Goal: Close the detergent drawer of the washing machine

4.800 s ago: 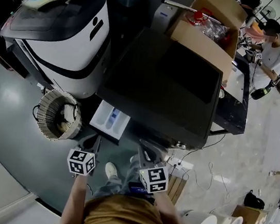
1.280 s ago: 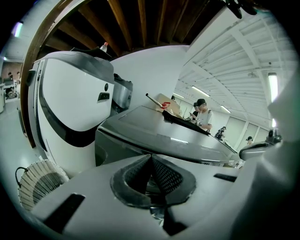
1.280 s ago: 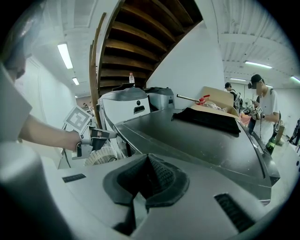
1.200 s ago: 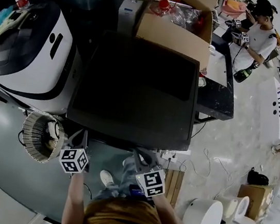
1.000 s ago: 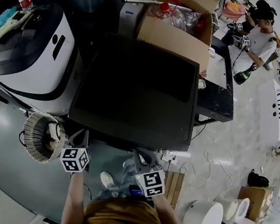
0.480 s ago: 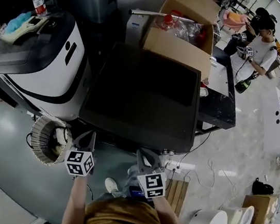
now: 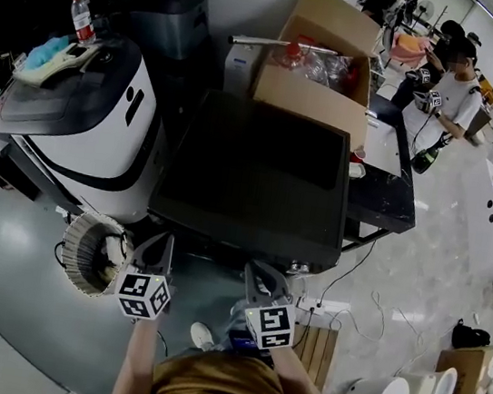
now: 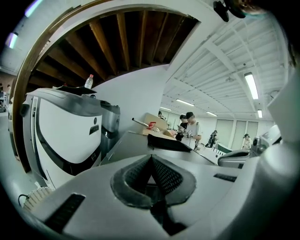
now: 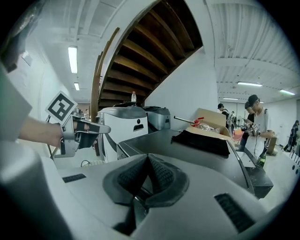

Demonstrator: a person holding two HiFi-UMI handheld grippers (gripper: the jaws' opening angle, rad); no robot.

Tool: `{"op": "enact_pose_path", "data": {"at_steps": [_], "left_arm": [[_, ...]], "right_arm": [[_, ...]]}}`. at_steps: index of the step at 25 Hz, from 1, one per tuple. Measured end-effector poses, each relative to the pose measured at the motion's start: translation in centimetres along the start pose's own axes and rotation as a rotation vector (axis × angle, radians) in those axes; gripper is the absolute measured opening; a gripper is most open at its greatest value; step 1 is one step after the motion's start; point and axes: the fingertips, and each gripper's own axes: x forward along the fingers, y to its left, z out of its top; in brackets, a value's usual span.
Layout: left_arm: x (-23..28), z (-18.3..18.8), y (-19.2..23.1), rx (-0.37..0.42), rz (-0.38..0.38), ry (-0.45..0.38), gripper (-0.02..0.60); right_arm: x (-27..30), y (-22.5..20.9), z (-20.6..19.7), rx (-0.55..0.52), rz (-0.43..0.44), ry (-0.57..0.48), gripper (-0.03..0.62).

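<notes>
Grey glossy floor runs along the near side of a crowded workshop, where the dark-topped washing machine stands between a white appliance on the left and a black table on the right, with an open cardboard box behind it. A few seconds ago a white detergent drawer stuck out from the near left corner of the machine's front. No drawer juts past the top's near edge now, so the closing looks done, though the front panel itself is hidden under that edge in the head view. Since then both tongs have drawn back toward the person and sit a little clear of the machine. The left gripper hangs near that left corner, beside a round ribbed basket, so the drawer's place lies just beyond and slightly right of its tips. The right gripper is further right along the same front edge. Each gripper's own view shows its ribbed pads pressed together at the tip with nothing between them.
</notes>
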Motion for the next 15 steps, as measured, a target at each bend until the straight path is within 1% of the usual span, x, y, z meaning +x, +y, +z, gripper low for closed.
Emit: {"op": "enact_pose_path", "data": {"at_steps": [3, 9, 15], "left_arm": [[-0.8, 0.6, -0.6, 0.013, -0.007, -0.019, 0.025], [-1.6, 0.8, -0.8, 0.018, -0.005, -0.030, 0.025], [-2.2, 0.9, -0.6, 0.015, 0.003, -0.038, 0.025]], "right_arm": [[-0.5, -0.3, 0.6, 0.004, -0.011, -0.020, 0.012], [-1.1, -0.1, 0.9, 0.003, -0.018, -0.033, 0.012], [-1.1, 0.6, 1.0, -0.001, 0.005, -0.040, 0.012]]}}
